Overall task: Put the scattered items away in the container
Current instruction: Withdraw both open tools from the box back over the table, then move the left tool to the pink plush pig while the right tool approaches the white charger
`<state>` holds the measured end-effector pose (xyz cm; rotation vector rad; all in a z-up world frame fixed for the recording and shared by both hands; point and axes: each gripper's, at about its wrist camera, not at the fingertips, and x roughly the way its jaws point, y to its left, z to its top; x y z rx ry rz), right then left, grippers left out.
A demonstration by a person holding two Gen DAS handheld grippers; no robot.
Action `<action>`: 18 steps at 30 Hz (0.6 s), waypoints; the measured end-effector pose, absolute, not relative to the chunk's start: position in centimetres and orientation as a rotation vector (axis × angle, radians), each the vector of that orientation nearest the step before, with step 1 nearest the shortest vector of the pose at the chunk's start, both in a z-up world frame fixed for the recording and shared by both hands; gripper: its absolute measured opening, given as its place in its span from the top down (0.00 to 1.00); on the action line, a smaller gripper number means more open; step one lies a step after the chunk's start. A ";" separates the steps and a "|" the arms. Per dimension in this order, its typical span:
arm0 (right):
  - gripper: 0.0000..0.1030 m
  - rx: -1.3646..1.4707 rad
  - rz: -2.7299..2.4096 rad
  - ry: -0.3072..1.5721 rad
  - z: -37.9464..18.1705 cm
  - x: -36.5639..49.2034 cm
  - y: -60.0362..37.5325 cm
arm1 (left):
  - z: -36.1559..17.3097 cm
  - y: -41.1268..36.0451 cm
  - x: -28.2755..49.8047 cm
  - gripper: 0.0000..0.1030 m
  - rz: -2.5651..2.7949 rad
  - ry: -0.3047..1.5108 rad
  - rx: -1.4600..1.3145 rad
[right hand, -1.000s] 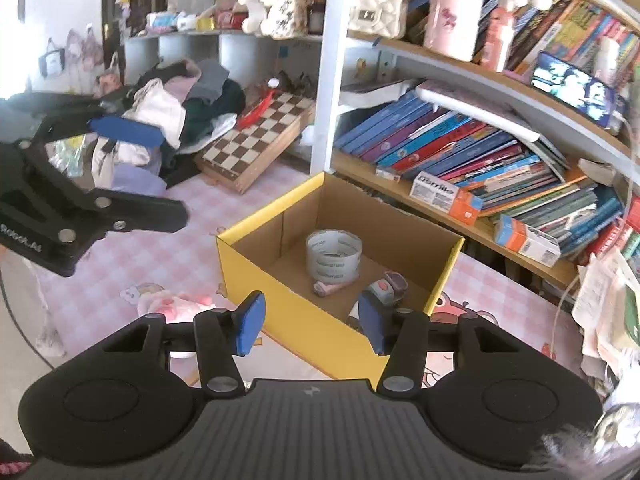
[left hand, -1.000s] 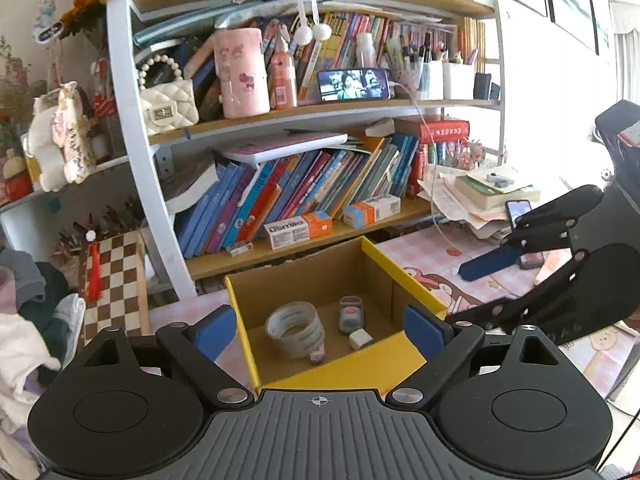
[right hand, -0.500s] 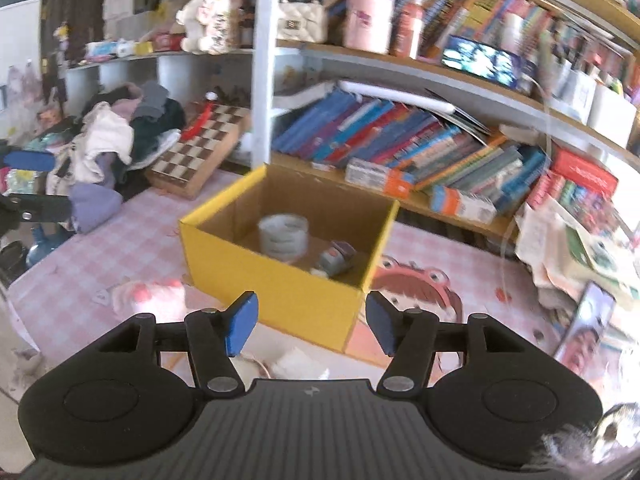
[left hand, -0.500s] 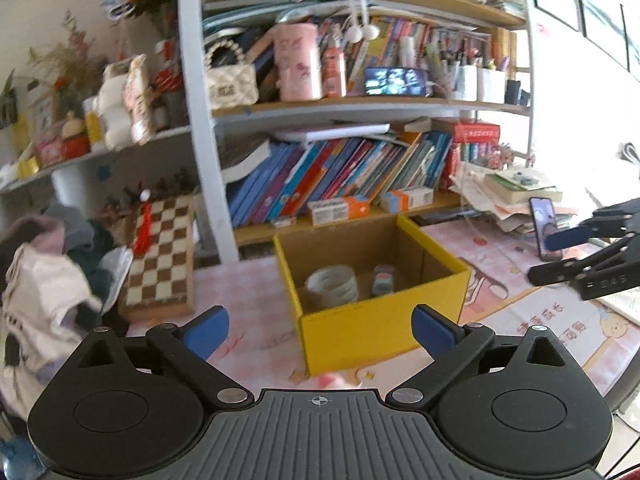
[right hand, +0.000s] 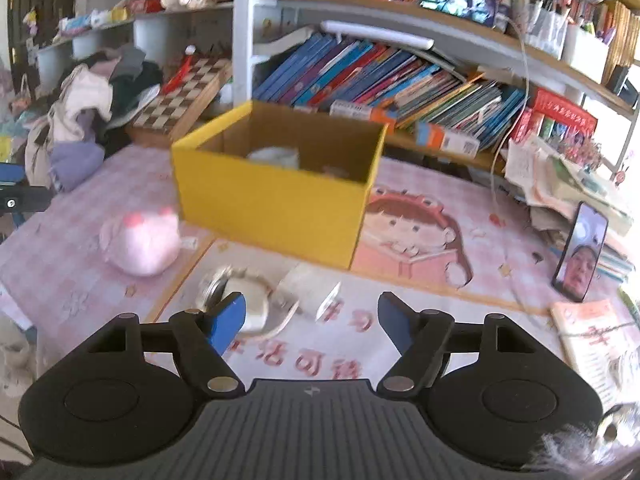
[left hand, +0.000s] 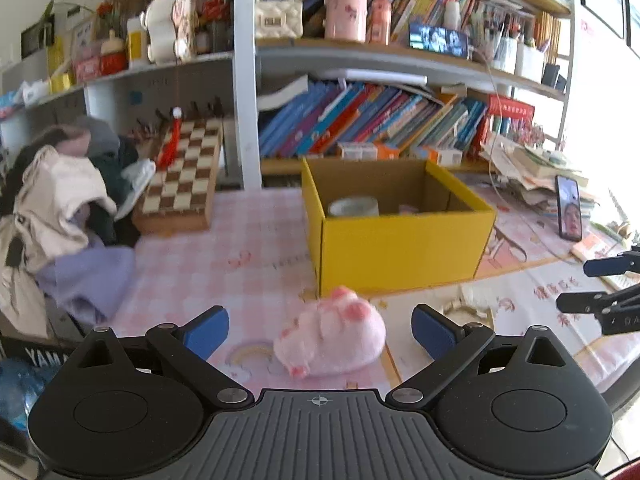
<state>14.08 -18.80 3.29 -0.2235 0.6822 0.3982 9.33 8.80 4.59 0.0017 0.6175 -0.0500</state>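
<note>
The left claw is held wide open, with the pink plush toy lying on the counter between its fingers, untouched. The right claw is opening, nothing being gripped; a white bundle lies just ahead of its left finger. The yellow box is seen behind the toy, a tape roll inside.
</note>
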 end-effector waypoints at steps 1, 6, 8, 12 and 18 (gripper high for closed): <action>0.27 -0.223 0.401 0.688 2.9 13.9 -18.5 | 4.2 8.6 9.1 0.03 -0.051 0.623 0.002; 0.20 -0.206 0.407 0.716 1.1 12.7 -17.4 | 2.9 8.3 8.0 0.03 -0.038 0.627 -0.046; 0.18 -0.195 0.403 0.729 0.5 12.3 -17.0 | 2.4 8.2 7.6 0.03 -0.029 0.621 -0.074; 0.18 -0.194 0.399 0.733 -0.5 11.6 -16.5 | 1.5 7.6 7.0 0.03 -0.020 0.627 -0.076; 0.17 -0.183 0.403 0.747 -1.3 11.4 -16.1 | 0.2 6.6 7.2 0.03 -0.027 0.674 -0.061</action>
